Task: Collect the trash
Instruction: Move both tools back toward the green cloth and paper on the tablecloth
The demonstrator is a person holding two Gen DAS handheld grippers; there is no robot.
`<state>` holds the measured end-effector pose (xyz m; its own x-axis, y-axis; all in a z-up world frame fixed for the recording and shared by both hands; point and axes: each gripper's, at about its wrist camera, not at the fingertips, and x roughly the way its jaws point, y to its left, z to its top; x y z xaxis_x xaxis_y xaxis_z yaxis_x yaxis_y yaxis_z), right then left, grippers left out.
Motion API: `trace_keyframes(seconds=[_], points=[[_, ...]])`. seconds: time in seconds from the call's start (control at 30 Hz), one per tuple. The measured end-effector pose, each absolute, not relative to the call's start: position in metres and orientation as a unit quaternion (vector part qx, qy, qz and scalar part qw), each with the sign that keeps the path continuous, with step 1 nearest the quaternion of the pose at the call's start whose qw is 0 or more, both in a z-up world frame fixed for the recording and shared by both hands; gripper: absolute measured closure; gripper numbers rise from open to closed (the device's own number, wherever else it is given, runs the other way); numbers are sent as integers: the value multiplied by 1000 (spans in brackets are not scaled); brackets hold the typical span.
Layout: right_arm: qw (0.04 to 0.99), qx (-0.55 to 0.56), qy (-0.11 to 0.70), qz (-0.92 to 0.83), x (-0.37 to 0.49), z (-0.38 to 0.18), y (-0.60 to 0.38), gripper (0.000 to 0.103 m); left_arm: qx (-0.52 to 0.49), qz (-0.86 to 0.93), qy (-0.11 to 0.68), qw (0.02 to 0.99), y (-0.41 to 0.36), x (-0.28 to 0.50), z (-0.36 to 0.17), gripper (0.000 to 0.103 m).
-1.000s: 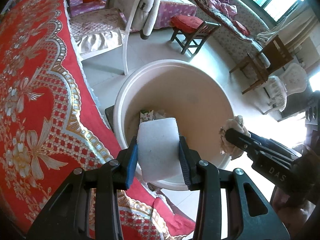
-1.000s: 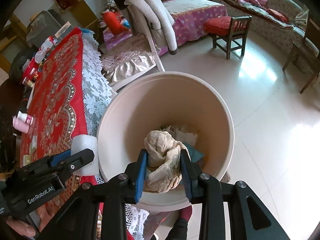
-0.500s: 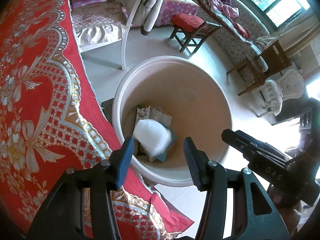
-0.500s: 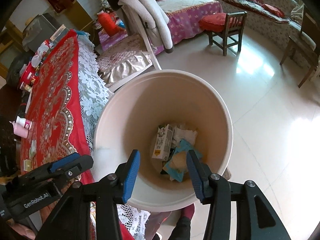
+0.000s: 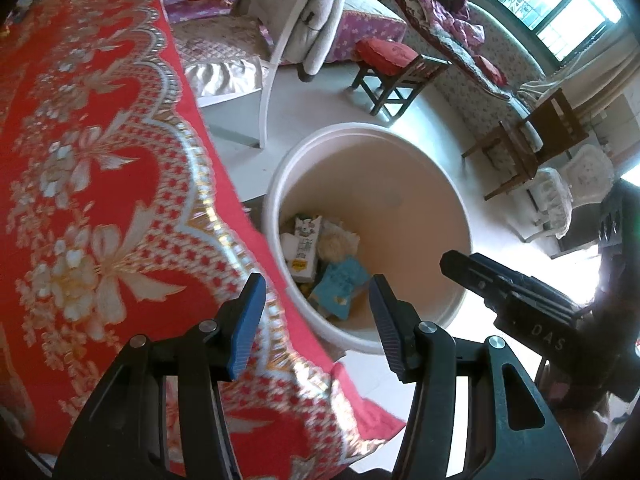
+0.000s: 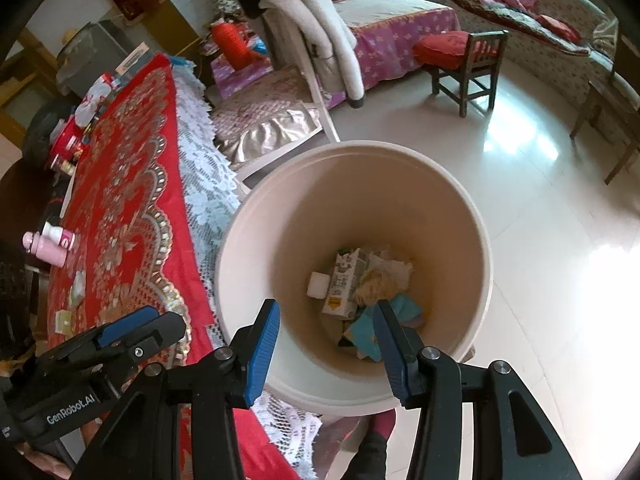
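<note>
A cream trash bucket (image 5: 440,184) (image 6: 486,264) stands on the floor beside the table. At its bottom lie a milk carton (image 5: 305,246) (image 6: 345,280), a white foam block (image 6: 319,285), a crumpled beige wad (image 5: 336,242) (image 6: 376,284) and a blue packet (image 5: 340,282) (image 6: 366,332). My left gripper (image 5: 316,298) is open and empty above the bucket's near rim and the table edge. My right gripper (image 6: 326,326) is open and empty over the bucket. Each gripper shows in the other's view.
The table with a red patterned cloth (image 5: 88,168) (image 6: 124,200) and lace edge (image 6: 204,184) adjoins the bucket. On it are a pink bottle (image 6: 48,246), small scraps (image 6: 76,288) and red cans (image 6: 68,142). A white chair (image 5: 280,40) and a wooden stool (image 6: 464,60) stand behind.
Both grippers opened and let go: the white foam block and the beige wad fell into the bucket. Both grippers have since drawn back a little from the bucket.
</note>
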<state>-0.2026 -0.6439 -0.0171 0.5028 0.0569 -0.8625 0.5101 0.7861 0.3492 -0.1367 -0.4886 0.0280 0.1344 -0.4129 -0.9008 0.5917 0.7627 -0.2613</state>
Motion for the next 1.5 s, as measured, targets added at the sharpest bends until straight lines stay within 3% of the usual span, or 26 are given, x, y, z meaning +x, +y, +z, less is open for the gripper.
trace_keyframes(seconds=[1.5], points=[[811,150,546,148,-71,-4,-335,55,27,-165,616,770,-157,-173,16,51]])
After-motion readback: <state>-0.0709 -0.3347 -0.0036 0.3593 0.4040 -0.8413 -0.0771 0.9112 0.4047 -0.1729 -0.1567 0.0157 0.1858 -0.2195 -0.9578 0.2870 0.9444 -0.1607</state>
